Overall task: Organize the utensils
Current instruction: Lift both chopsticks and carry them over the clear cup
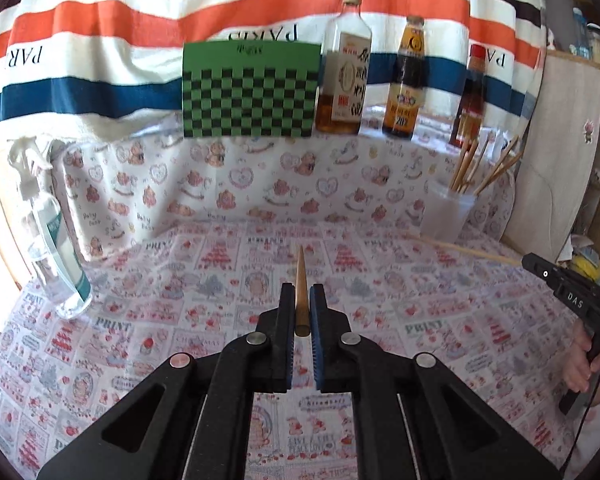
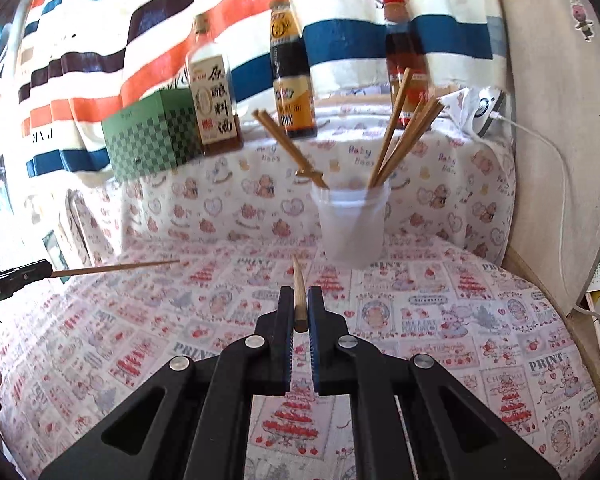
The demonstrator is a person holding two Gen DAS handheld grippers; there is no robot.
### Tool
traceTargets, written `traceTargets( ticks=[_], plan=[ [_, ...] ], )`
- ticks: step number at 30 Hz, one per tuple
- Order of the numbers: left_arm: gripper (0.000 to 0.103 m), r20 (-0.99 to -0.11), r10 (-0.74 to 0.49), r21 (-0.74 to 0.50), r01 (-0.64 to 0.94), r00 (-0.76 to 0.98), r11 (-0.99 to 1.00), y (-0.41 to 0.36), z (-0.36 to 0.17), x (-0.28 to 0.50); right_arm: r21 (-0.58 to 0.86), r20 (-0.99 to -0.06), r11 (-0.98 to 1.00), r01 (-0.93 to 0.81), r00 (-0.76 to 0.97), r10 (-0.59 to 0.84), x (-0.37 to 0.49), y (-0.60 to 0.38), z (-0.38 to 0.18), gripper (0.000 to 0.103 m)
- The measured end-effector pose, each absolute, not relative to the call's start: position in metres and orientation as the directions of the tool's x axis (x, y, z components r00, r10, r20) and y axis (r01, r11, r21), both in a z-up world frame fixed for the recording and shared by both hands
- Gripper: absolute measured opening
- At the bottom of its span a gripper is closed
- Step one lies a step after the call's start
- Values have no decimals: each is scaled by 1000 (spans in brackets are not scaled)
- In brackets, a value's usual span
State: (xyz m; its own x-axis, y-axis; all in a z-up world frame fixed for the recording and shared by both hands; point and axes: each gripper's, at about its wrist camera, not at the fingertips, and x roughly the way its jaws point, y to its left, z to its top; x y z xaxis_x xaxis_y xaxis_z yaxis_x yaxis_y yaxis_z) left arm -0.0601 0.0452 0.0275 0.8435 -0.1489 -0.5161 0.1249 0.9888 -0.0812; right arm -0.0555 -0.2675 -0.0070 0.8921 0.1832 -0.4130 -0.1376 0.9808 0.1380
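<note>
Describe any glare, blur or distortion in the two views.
Left wrist view: fisheye bends the striped orange, white and blue cloth; daylight washes out the left edge. Right wrist view: same curvature, the green checkered box looks soft, and the left edge is overexposed.

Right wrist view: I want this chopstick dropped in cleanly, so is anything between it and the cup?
Nothing visible blocks it. The chopstick in the right gripper points at the cup across bare cloth; chopsticks already inside lean outward, leaving the middle open.

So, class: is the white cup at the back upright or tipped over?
Upright. The white cup stands on the patterned cloth with its mouth facing up, and chopsticks lean out of it.
</note>
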Motion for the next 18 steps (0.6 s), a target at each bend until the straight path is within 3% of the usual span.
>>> traceTargets(
  ticks=[6,18],
  plan=[
    [6,-435,-158,-87,133,887,987,40,66,-59,190,-333,974,-126,925,185,-66,-278,7,8],
    [6,-366,-163,-69,148,916,987,24,96,-52,164,-303,974,-154,932,198,-79,-276,54,8]
  ],
)
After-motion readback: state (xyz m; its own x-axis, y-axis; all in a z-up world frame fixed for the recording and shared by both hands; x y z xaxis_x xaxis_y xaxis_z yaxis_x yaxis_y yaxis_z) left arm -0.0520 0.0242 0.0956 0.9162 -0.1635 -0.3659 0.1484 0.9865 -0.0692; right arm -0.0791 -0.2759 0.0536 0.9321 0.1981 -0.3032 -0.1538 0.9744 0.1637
